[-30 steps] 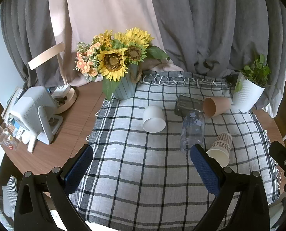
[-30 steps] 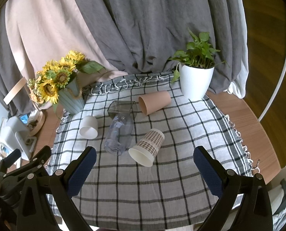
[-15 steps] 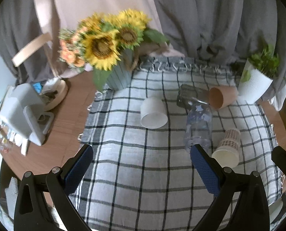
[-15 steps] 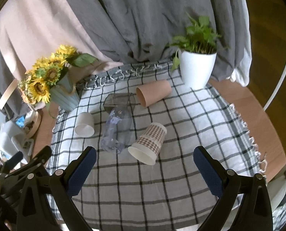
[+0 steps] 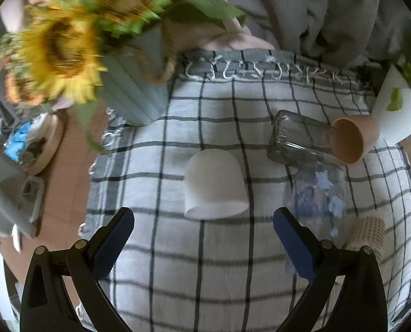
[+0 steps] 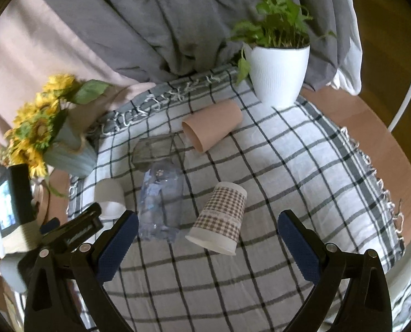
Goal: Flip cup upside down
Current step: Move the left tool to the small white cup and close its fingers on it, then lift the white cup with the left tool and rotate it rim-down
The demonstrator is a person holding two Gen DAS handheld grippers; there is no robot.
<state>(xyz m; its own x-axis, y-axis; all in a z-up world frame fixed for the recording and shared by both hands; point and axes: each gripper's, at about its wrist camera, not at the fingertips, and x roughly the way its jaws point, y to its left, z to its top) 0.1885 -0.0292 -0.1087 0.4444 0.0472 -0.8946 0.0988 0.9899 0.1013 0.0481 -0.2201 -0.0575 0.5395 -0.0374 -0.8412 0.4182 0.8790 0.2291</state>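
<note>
Nearest the lens, the left gripper (image 5: 204,235) is spread wide and grasps nothing; the white cup (image 5: 215,184) lies on its side on the checked cloth (image 5: 205,276) just past its tips at 12 o'clock, mouth toward the camera. The right gripper (image 6: 205,238) is likewise released, with the plaid paper cup (image 6: 219,218) lying between its tips. At 11 o'clock lies a clear plastic cup (image 6: 161,202), then a glass tumbler (image 6: 157,149). Farther, at 12 o'clock, a tan cup (image 6: 211,130) lies tipped; beyond at 1 o'clock stands a white plant pot (image 6: 277,74), and at 10 o'clock the sunflower vase (image 6: 69,155).

White cup (image 5: 215,184) lies on its side on checked cloth (image 5: 205,276).
</note>
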